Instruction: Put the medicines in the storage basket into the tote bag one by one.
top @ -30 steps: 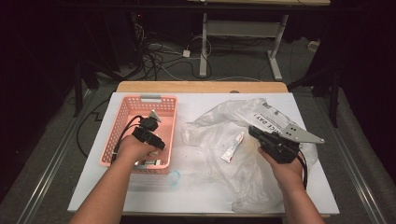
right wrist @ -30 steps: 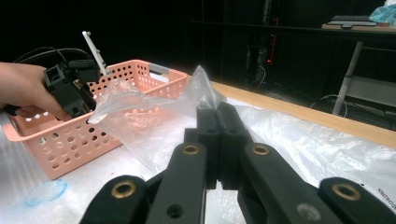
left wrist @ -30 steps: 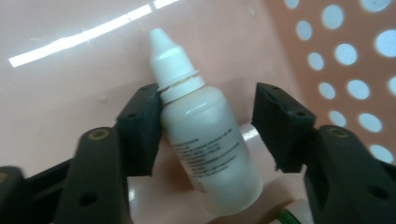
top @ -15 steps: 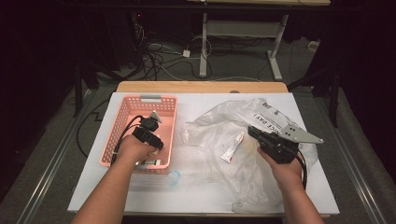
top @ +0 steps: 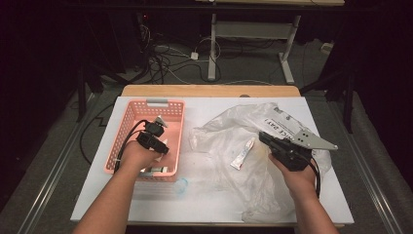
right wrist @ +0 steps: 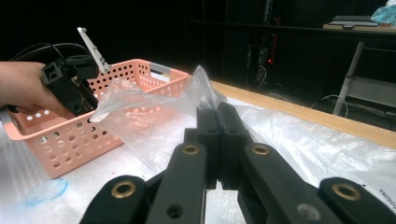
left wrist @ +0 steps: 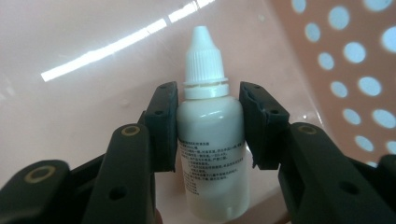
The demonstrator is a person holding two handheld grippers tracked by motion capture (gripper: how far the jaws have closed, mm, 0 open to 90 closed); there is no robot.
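My left gripper (top: 153,141) points down into the pink perforated basket (top: 146,104). In the left gripper view its jaws (left wrist: 208,100) have just been closing and their pads now press both sides of a small white dropper bottle (left wrist: 210,140) with a ribbed white cap. My right gripper (top: 265,138) lies low over the clear plastic bag (top: 229,127). Its jaws (right wrist: 217,111) are shut on a pinched fold of the bag (right wrist: 140,116), lifting the film into a peak. A small white tube (top: 242,154) lies on the bag to the left of that gripper.
The basket (right wrist: 65,140) stands on the left of the white table top (top: 204,207), with a strip of bare wood (top: 209,90) behind. A bluish clear round thing (top: 181,185) lies in front of the basket. Table legs and cables are on the dark floor beyond.
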